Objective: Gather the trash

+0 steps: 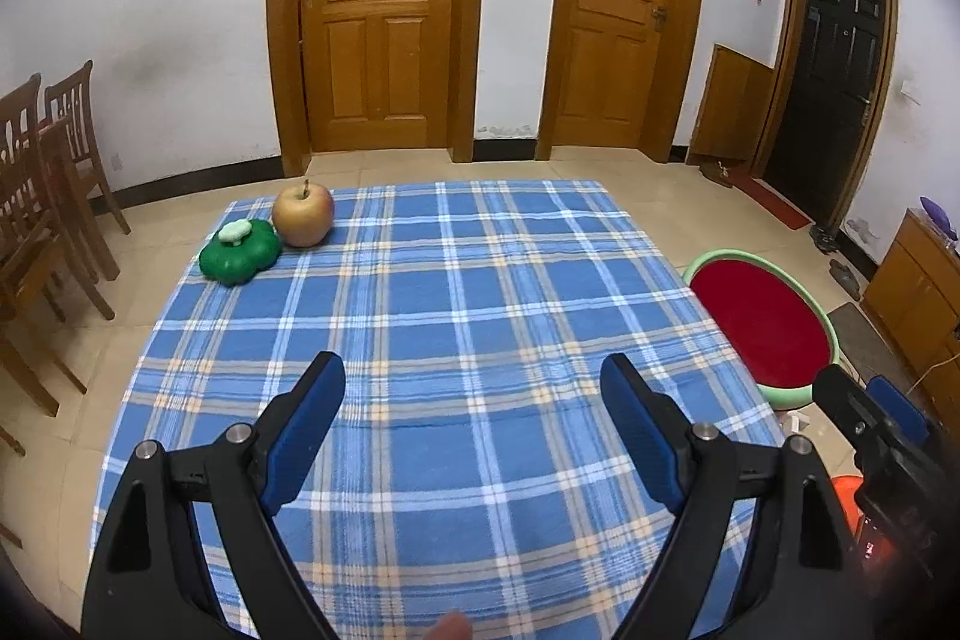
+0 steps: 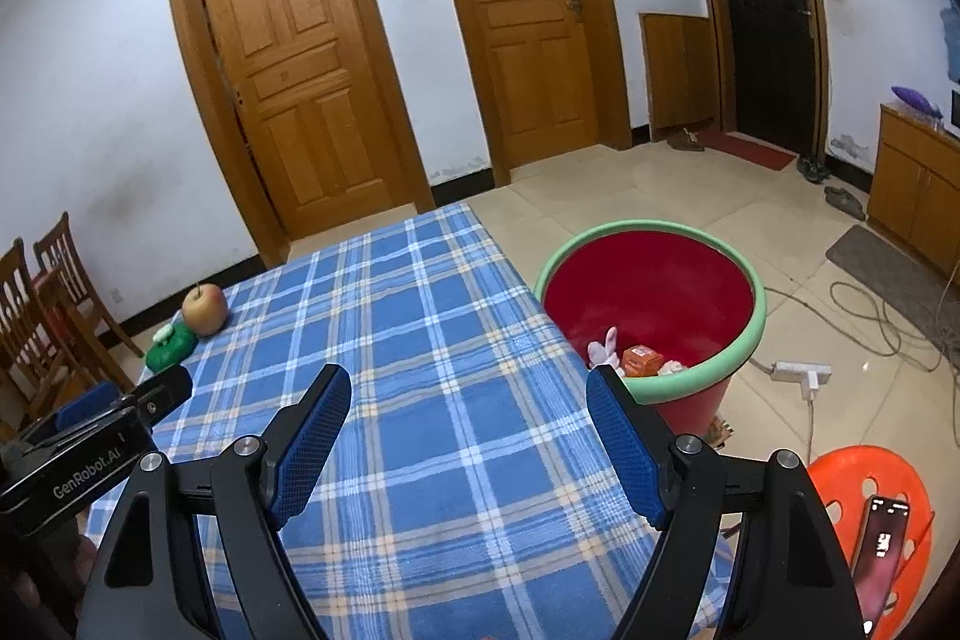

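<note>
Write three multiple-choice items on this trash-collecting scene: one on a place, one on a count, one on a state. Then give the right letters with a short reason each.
1. Where does the apple lie?
A. in the bin
B. on the checked cloth, beside the green toy
C. on the orange stool

2. How many things lie on the tablecloth?
A. two
B. four
C. none

3. How do the right gripper's jaws stand?
A. shut on the apple
B. shut on nothing
C. open, nothing between them

Key: 1 B, the apple touches the green toy at the far corner. 2 A, only apple and toy show. 3 C, bare cloth shows between the blue pads.
</note>
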`<state>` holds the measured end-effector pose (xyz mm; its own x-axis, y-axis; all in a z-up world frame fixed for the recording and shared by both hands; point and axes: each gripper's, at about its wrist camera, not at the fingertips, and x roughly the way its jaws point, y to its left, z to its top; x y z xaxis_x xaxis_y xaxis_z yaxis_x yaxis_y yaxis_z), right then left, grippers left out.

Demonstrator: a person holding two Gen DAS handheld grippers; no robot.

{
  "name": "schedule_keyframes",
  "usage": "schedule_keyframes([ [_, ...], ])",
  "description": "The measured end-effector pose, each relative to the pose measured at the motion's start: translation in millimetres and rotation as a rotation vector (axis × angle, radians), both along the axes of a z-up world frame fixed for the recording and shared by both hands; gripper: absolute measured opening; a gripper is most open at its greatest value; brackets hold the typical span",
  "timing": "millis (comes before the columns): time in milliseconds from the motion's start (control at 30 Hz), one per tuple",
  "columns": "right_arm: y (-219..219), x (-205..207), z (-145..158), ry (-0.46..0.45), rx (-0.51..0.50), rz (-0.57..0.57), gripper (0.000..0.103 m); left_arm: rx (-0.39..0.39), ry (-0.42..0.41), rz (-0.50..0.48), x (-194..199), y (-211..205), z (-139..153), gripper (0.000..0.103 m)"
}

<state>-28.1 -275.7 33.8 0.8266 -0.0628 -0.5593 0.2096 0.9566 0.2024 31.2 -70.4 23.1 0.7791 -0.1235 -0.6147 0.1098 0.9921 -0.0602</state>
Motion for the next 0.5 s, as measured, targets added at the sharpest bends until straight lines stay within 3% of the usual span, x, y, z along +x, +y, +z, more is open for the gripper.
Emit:
schedule_keyframes([
  [500, 6.6, -0.1, -12.6, 0.034, -0.016, 0.01, 0.082, -0.017, 0.037, 0.039, 0.7, 9.9, -19.5, 0.086],
])
